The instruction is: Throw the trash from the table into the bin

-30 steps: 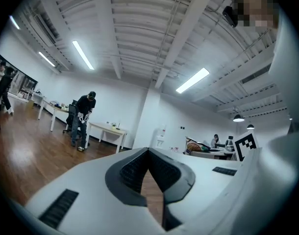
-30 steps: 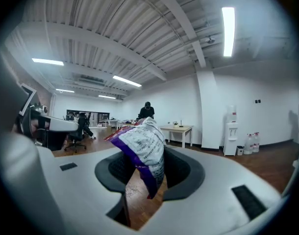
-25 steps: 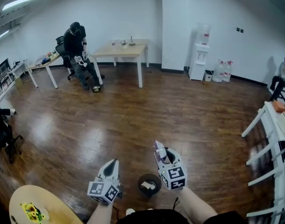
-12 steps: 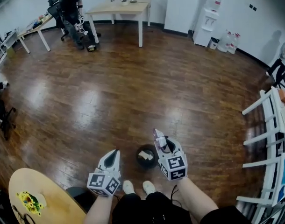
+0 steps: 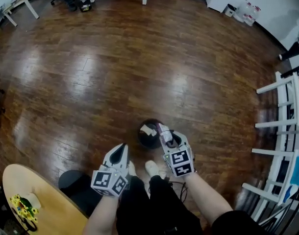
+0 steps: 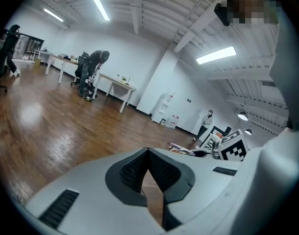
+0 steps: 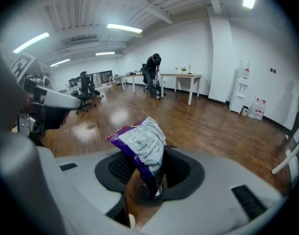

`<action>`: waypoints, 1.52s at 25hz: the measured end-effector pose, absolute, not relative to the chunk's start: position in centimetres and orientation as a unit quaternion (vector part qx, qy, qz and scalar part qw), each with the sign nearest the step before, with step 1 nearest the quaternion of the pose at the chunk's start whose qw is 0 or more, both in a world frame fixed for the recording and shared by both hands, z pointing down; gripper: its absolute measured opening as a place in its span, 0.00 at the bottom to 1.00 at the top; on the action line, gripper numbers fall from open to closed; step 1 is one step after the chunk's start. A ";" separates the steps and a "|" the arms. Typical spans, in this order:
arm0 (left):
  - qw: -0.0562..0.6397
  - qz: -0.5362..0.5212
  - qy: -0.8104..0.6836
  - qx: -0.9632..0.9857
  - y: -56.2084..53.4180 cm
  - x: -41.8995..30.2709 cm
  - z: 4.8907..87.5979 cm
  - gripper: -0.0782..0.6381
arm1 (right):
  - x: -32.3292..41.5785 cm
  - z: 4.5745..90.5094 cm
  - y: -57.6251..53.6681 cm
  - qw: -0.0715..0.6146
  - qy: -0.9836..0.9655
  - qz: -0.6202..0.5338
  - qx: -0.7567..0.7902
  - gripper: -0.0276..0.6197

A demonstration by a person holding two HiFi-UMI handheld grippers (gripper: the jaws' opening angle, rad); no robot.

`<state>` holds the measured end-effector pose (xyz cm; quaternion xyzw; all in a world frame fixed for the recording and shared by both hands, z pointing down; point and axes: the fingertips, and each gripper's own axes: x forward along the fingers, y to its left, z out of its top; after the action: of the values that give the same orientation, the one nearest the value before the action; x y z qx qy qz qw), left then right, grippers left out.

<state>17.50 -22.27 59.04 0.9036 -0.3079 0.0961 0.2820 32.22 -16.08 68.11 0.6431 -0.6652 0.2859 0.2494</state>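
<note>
We have the right hand-held gripper [image 5: 164, 132] pinching the purple snack wrapper [image 7: 139, 146] above the bin [image 5: 141, 140], left hand-held gripper [image 5: 121, 149] closed, empty; centre on the opening, then release.

Open floor [image 5: 115, 82] surrounds the bin [image 5: 148, 144], shoes [image 5: 151, 167] near.

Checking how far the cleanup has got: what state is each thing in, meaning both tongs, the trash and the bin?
left tongs: shut, empty.
right tongs: shut on the purple wrapper.
purple wrapper: crumpled, held over the bin, not yet dropped.
bin: upright on the floor, open-topped, white scrap inside.
</note>
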 end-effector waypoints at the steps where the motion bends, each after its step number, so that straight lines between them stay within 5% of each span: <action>1: 0.288 0.103 -0.304 0.902 -22.2 17.5 60.2 0.11 | 31.9 69.8 -15.8 0.269 -0.664 0.292 0.634 0.28; 7: 0.316 0.137 -0.306 0.888 -21.8 17.1 66.3 0.11 | 30.3 78.3 -13.1 0.346 -0.656 0.332 0.583 0.28; 23: 0.384 0.144 -0.313 0.857 -20.3 15.6 73.6 0.11 | 29.0 86.1 -11.8 0.362 -0.637 0.389 0.558 0.29; 27: 0.385 0.135 -0.318 0.856 -20.5 15.5 73.1 0.11 | 29.2 86.3 -13.3 0.353 -0.640 0.392 0.559 0.46; 38: 0.387 0.127 -0.334 0.850 -20.0 14.4 72.9 0.11 | 28.1 85.4 -13.3 0.354 -0.653 0.384 0.549 0.46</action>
<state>14.41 -19.95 72.89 0.8497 -0.3344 0.1275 0.3872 28.12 -13.31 85.42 0.5487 -0.6528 0.3842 0.3540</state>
